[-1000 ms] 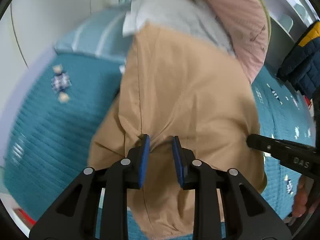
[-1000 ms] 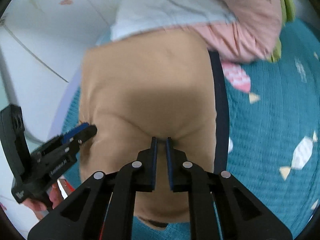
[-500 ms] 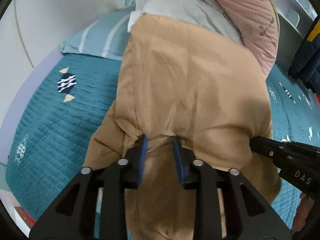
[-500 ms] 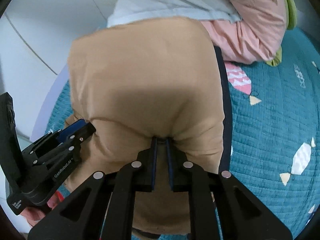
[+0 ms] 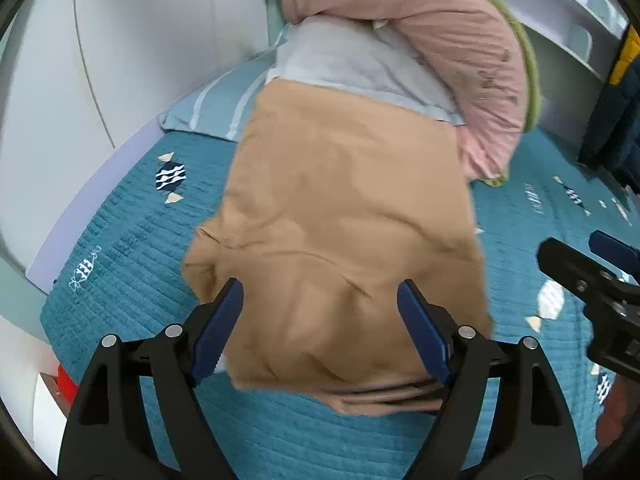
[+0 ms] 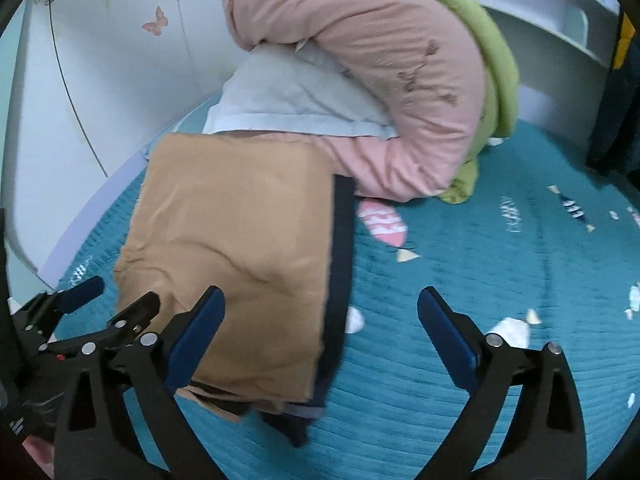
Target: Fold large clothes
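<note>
- A tan garment (image 5: 344,224) is seen folded into a rough rectangle and lying flat on the teal quilted bedspread (image 5: 132,248) of a bed.
- A dark navy layer (image 6: 340,256) shows along the garment's right edge in the right wrist view, and stacked folded edges are visible at its near end.
- The far end of the tan garment is seen touching a white pillow (image 5: 352,64), over which a pink duvet (image 5: 448,36) with a green lining (image 6: 488,40) is bunched.
- A pale striped pillow (image 5: 216,108) lies to the left of the garment at the head of the bed.
- The left gripper (image 5: 320,328) is held over the near end of the garment; its jaws are spread wide and opening, the cloth is seen between the blue pads but is not pressed by them.
- The right gripper (image 6: 320,332) is held near the garment's near right corner; its jaws are spread wide and opening, and nothing is pinched, the left pad overlapping the tan cloth in the picture and the right pad standing over bare bedspread.
- Candy-shaped prints (image 6: 384,220) are scattered across the bedspread.
- A white wall with butterfly decals (image 6: 154,20) is seen behind the bed.
- Part of a hand (image 6: 38,452) is visible below the left gripper in the right wrist view.
</note>
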